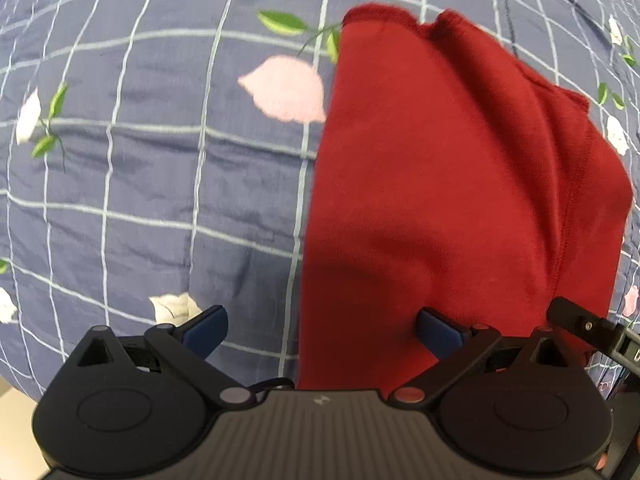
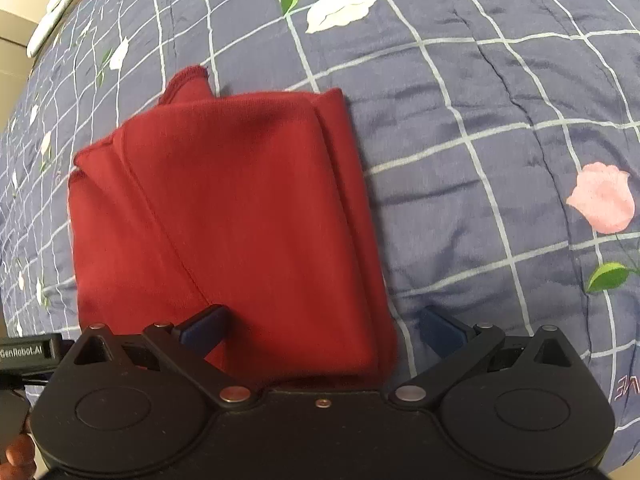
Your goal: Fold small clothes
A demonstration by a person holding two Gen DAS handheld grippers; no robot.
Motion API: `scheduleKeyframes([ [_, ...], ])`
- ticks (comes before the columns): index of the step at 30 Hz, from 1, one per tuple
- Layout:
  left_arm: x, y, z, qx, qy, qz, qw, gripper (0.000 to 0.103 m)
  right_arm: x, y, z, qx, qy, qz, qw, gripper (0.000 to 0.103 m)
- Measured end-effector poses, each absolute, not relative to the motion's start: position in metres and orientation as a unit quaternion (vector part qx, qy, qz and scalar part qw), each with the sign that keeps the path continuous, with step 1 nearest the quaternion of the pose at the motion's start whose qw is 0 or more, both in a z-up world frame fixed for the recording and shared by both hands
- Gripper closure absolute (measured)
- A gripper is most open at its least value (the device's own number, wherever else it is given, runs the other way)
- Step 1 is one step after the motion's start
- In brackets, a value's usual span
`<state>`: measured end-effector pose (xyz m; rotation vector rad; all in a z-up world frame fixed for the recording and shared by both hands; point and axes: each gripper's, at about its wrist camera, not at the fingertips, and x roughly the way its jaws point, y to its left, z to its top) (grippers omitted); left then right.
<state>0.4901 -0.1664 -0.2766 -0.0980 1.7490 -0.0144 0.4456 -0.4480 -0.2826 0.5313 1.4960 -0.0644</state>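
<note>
**Red garment already folded, both grippers open above it**

In the left wrist view, the blue checked bedspread [image 1: 160,160] with printed pink and white flowers fills the left part of the frame. The red knit garment [image 1: 440,160] lies on it in the right half, from the top centre down to the lower edge. The left gripper [image 1: 322,334] has its jaws wide apart and holds nothing; its left finger is over the bedspread, its right finger over the lower part of the cloth. At the lower right, a black part of the other tool enters the frame.

In the right wrist view, the garment occupies the centre left as a compact packet with several layers visible at its upper left corner. The right gripper [image 2: 322,334] is also wide open and empty, with its near right edge of the packet between the fingers.

I judge the folding mostly done: the cloth is doubled into a narrow shape. Maybe one more fold or some smoothing is left.
</note>
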Motion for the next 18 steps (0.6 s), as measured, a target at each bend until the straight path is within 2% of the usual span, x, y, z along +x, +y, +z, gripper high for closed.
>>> scheduleKeyframes([
  [4, 0.495, -0.17, -0.271, -0.042, 0.76, -0.009, 0.649, 0.006, 0.453, -0.451, -0.283, 0.25, 0.674, -0.04, 0.694, 0.0],
  [8, 0.5, -0.175, -0.267, -0.045, 0.758, -0.014, 0.65, 0.019, 0.459, -0.449, -0.281, 0.255, 0.676, -0.037, 0.691, 0.004],
  [10, 0.501, -0.179, -0.263, -0.052, 0.755, -0.02, 0.653, 0.03, 0.461, -0.446, -0.279, 0.255, 0.674, -0.025, 0.693, 0.013],
  [11, 0.501, -0.18, -0.261, -0.058, 0.753, -0.023, 0.655, 0.038, 0.462, -0.445, -0.278, 0.251, 0.675, -0.022, 0.694, 0.014],
  [13, 0.5, -0.185, -0.256, -0.057, 0.748, -0.021, 0.661, 0.04, 0.464, -0.442, -0.276, 0.241, 0.676, -0.02, 0.696, 0.022],
  [14, 0.498, -0.187, -0.253, -0.056, 0.745, -0.021, 0.665, 0.045, 0.463, -0.442, -0.275, 0.24, 0.676, -0.018, 0.697, 0.026],
  [16, 0.496, -0.188, -0.248, -0.061, 0.737, -0.021, 0.673, 0.051, 0.463, -0.442, -0.271, 0.24, 0.672, -0.018, 0.7, 0.042],
  [18, 0.491, -0.187, -0.241, -0.066, 0.729, -0.024, 0.681, 0.06, 0.461, -0.44, -0.266, 0.233, 0.667, -0.017, 0.707, 0.052],
])
